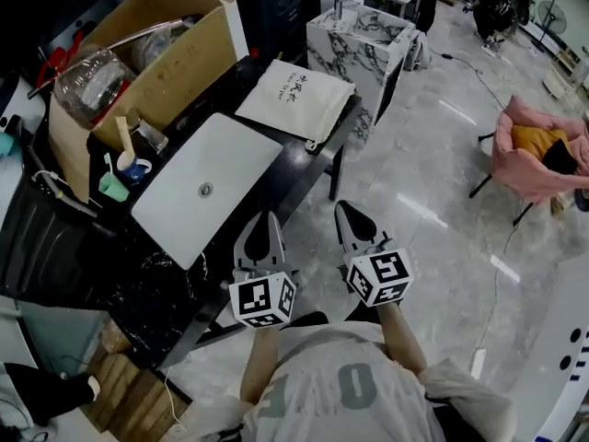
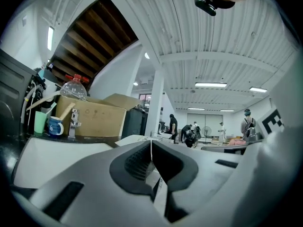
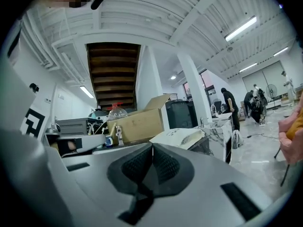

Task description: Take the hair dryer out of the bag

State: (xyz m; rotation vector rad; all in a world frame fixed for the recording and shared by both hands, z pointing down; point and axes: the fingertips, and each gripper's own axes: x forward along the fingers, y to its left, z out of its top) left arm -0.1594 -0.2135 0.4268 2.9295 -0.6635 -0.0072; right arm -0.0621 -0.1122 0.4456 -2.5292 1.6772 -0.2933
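You are at the approach step; the left hand-held gripper point(image 1: 264, 224) and the right hand-held gripper point(image 1: 351, 217) are held off the near edge of the bench point(image 1: 293, 166), each with its jaws fully together and nothing between them. The bag point(image 1: 296, 99), a white cloth pouch with dark print, lies flat near the far end of the bench; the hair dryer is not visible and is presumably inside. Next, reach both grippers to the bag; open the jaws; pin the cloth with one and work the mouth open with the other.
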